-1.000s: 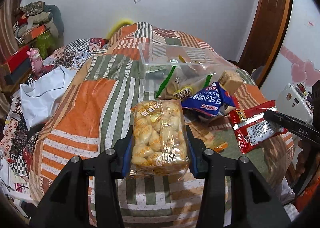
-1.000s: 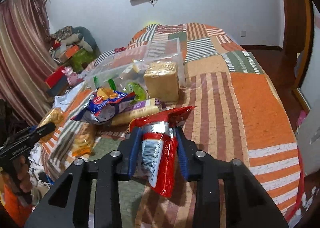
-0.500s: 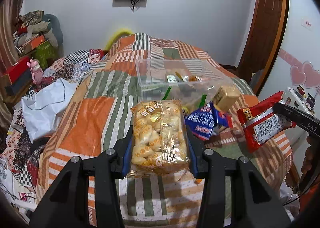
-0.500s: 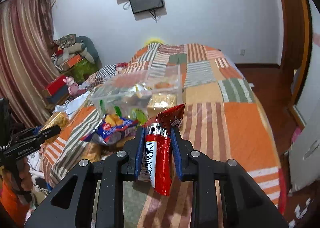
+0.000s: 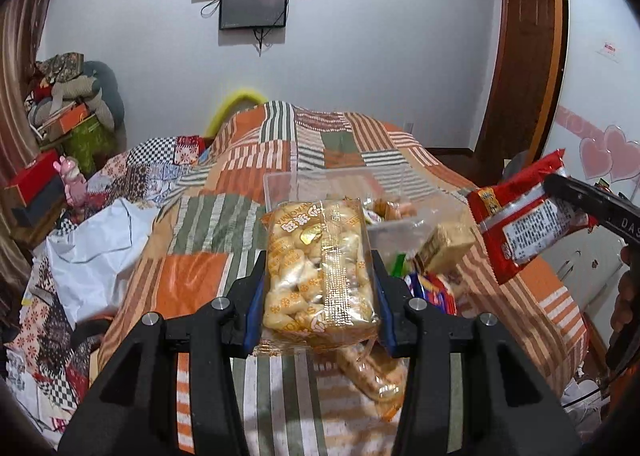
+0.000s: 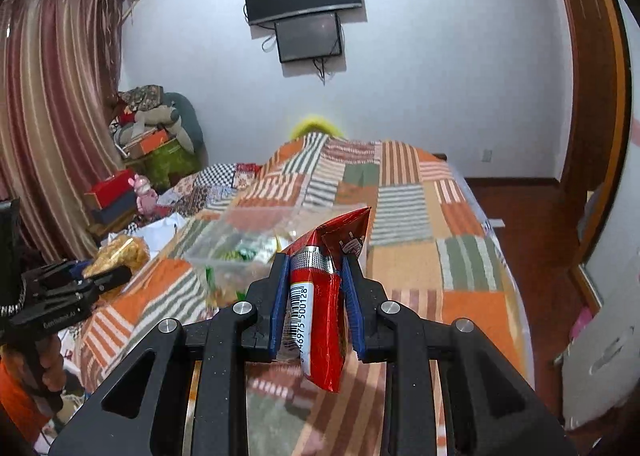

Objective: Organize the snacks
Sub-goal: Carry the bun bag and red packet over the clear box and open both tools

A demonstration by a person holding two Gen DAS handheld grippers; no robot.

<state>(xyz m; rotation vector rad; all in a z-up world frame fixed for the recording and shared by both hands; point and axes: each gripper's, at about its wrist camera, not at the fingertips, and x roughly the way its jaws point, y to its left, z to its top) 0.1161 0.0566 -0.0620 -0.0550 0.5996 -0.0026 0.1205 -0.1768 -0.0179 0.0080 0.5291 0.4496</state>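
Observation:
My left gripper is shut on a clear bag of golden puffed snacks, held above the bed. My right gripper is shut on a red snack packet with a barcode, also held in the air. The red packet also shows at the right of the left wrist view. A clear plastic bin with several snacks in it sits on the bed beyond both grippers; it looks blurred in the right wrist view. The left gripper with its bag shows at the left of the right wrist view.
Loose snacks lie on the patchwork quilt by the bin: a wafer pack, a blue packet, a golden snack bag. White cloth and clutter lie at the left. A wooden door stands at the right.
Both grippers have risen with their snacks and tilted up toward the wall. The red packet has left the quilt and now hangs in the air near the bin.

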